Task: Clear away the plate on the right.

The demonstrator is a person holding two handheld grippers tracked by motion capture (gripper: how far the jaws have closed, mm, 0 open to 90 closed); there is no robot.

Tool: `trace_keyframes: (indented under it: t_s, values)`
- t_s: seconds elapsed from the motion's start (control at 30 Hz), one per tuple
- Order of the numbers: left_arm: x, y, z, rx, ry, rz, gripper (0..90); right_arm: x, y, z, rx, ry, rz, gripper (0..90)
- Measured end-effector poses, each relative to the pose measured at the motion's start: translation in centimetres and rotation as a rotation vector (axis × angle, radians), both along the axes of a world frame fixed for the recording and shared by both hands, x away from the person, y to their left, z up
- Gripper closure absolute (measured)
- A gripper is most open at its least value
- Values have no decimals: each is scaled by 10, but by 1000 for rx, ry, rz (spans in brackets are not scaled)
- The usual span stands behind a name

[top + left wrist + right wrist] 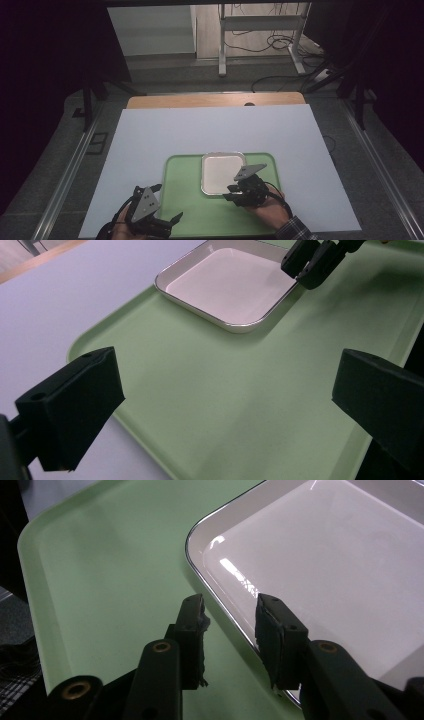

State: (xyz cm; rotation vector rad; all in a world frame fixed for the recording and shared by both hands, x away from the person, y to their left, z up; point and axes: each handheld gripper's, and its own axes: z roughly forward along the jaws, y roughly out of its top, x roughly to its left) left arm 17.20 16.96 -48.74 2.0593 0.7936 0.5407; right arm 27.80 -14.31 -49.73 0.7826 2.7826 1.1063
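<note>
Right tool astride shiny, seemingly metal-rimmed white dish.

A glossy white dish with a shiny metal rim sits on a matt green plastic tray.

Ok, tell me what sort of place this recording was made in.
Probably a lab or recording workshop, not a home: a work table under a plain sheet, dark curtains at the sides, loose cables on the floor beyond, and a hand-held right gripper.
</note>
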Motion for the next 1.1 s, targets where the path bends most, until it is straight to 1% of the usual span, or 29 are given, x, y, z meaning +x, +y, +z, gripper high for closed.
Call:
trace_keyframes:
  t_s: [0.2, 0.47, 0.73, 1.1]
  values:
    - [0, 0, 0, 0, 0, -1, 0, 2, -6, 3, 4, -7, -20, 597]
    - [0, 0, 0, 0, 0, -1, 0, 7, -20, 8, 32, -14, -77, 525]
    - [0, 0, 0, -1, -1, -1, 0, 9, -31, 15, 40, -42, -113, 480]
    - [0, 0, 0, 1, -2, -2, 0, 9, -43, 20, 25, -83, -143, 438]
